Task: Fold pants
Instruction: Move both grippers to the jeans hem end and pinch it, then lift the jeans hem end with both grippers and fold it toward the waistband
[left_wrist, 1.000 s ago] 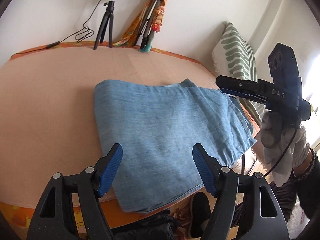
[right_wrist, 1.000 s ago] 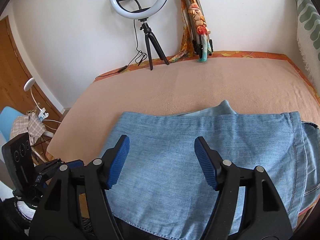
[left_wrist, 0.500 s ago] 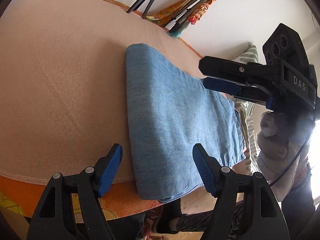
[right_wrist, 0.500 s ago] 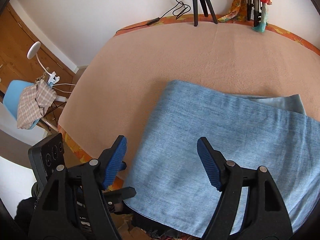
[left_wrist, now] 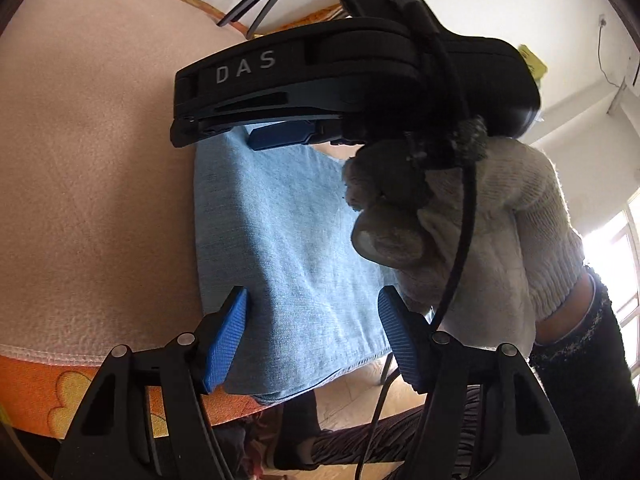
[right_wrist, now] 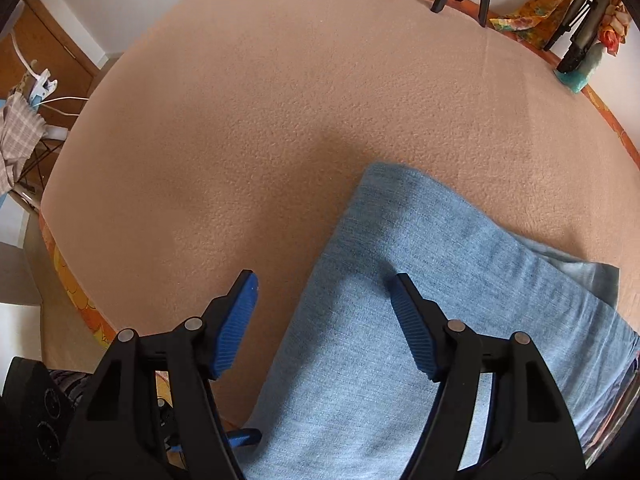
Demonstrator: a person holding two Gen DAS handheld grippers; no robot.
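Folded pants [right_wrist: 440, 320] flat on bed [right_wrist: 260, 140], at near edge, hem overhanging; left gripper [left_wrist: 312, 336] jaws closing, straddling pants' near end, pads not pressing; right gripper [right_wrist: 320, 320] agape over pants' folded side edge, gripping nothing.
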